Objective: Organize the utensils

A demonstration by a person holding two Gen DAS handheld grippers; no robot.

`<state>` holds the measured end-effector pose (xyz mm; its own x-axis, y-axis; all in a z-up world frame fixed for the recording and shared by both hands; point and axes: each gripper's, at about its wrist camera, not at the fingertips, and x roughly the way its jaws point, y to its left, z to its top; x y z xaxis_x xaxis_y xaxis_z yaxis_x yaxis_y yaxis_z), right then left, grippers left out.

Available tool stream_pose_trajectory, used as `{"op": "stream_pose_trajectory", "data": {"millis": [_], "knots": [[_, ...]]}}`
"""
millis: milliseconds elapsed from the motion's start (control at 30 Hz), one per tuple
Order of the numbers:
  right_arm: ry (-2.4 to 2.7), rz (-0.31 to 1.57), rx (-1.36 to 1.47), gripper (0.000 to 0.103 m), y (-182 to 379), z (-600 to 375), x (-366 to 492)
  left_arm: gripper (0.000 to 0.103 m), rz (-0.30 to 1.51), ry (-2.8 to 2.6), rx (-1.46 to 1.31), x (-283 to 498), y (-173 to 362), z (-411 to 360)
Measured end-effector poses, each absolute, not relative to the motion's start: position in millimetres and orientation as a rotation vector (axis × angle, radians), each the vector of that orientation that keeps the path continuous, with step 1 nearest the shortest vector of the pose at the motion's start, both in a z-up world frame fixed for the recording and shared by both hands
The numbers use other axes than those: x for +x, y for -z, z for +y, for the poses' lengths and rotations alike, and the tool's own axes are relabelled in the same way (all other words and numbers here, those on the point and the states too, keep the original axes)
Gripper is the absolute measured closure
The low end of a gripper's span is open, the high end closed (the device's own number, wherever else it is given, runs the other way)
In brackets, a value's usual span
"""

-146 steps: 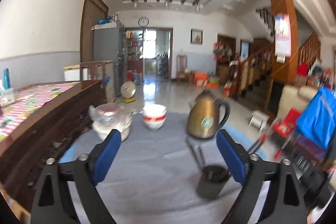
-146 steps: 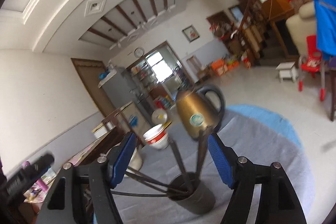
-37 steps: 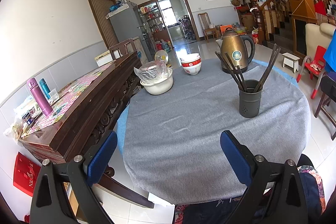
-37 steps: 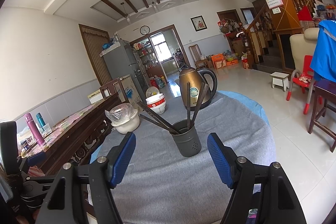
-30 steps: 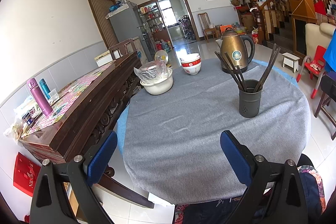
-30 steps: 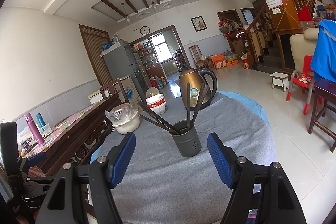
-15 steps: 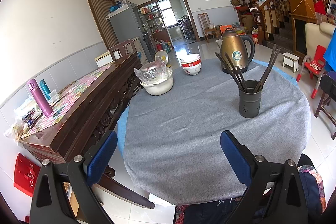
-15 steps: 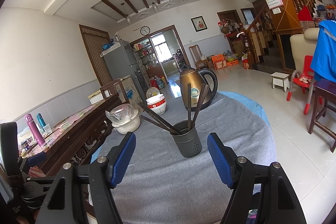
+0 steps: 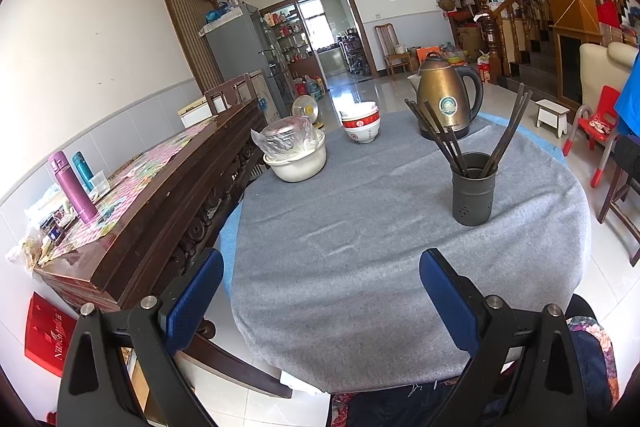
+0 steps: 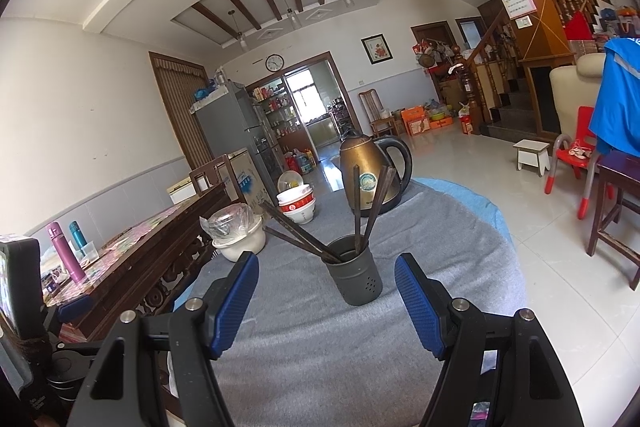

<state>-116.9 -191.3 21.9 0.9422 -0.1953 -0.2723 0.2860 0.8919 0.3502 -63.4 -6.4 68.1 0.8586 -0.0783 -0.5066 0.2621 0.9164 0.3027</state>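
Round table draped in grey cloth (image 9: pixel 360 267), in a tiled living room. Nearest, left gripper (image 9: pixel 320 291) with blue-padded fingers spread wide, released, holding nothing, above the table's near edge. Right gripper (image 10: pixel 326 287) likewise released, empty, pointed at the dark grey perforated cylindrical holder (image 10: pixel 354 279) standing upright on the cloth. Inside it, dark brown chopsticks (image 10: pixel 296 233), leaning outward in two splayed bunches. Farther back, white plastic-covered pot (image 9: pixel 294 153), stacked red-and-white bowls (image 9: pixel 360 125), bronze electric kettle (image 9: pixel 446 99).
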Motion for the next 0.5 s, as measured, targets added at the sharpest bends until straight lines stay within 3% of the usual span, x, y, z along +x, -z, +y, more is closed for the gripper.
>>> {"op": "stream_pose_trajectory", "data": {"millis": [500], "knots": [[0.262, 0.224, 0.356, 0.029, -37.9, -198.8, -100.0, 0.005, 0.547, 0.152, 0.35, -33.7, -65.5, -11.0]]}}
